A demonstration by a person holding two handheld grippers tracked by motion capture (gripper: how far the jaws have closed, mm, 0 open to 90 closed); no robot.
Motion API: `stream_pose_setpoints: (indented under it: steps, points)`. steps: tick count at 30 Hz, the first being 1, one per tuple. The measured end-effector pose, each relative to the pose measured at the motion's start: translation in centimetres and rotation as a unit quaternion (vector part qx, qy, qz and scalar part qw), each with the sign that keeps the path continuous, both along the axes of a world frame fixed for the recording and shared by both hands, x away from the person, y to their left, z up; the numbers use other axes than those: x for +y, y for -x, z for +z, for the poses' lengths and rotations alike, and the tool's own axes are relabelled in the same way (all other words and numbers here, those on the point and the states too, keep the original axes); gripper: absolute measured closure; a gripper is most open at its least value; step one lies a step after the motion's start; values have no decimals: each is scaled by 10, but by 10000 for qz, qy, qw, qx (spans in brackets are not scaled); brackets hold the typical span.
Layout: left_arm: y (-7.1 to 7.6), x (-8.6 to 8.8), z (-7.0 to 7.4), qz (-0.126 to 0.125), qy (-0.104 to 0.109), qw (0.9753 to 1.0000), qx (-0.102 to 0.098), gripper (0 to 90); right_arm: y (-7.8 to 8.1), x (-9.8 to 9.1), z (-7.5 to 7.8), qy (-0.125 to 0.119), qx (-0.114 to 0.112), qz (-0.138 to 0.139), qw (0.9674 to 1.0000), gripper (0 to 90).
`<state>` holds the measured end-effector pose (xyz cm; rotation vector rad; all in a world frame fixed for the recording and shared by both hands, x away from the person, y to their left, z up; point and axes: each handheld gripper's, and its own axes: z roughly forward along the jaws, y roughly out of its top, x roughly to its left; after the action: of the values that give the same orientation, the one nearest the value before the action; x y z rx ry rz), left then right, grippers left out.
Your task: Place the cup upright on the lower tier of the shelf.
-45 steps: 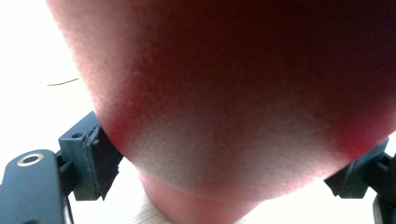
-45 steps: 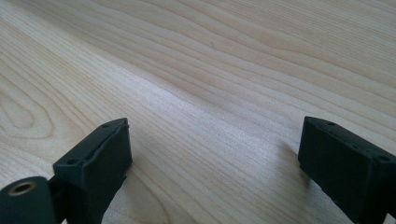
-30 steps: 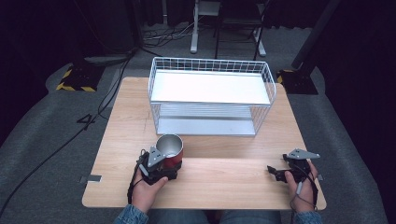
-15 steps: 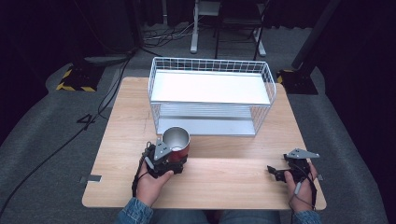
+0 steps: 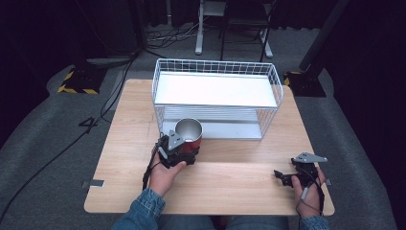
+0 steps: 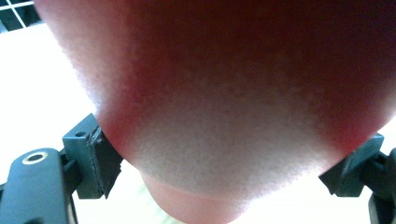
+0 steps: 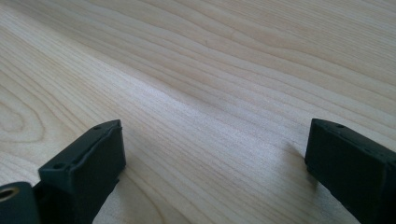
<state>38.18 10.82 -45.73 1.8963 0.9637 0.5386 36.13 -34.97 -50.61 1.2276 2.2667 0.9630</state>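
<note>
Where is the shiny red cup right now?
In the high view, the red cup sits left of the table's middle, clamped in the left gripper, right in front of the white wire rack.

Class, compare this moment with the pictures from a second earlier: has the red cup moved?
Yes. The red cup, clamped in the left gripper, has travelled forward and a little rightward, toward the white wire rack, and now sits just before its front edge.
</note>
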Motion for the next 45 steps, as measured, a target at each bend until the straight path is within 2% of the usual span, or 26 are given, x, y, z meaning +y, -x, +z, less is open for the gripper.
stream_pose_setpoints:
  steps: [11,14,16,20,23,26,31,36,45]
  points:
    - [-29,-13,-2,57,125,9999,42,157,1,1,0,33,-46,33,10000,52]
    - [-36,-15,-4,58,129,9998,115,157,1,1,0,54,-54,58,10000,52]
    - [-41,-18,-4,66,77,9999,74,157,1,2,0,51,-59,62,10000,52]
    - [-51,-25,-3,61,106,9999,-1,157,1,2,0,59,-70,57,9999,52]
    - [-56,-29,-1,106,78,9998,-134,157,1,2,0,51,-60,60,10000,52]
    - [-60,-33,-2,184,156,9994,-236,157,1,2,0,52,-59,61,10000,52]
    - [-68,-39,-5,178,110,9996,-208,157,1,2,0,51,-58,63,10000,52]
    - [-80,-53,-8,200,203,9993,-251,157,1,2,0,60,-70,58,9999,52]
    - [-98,-66,-10,228,175,9990,-350,156,2,2,0,69,-86,70,9999,52]
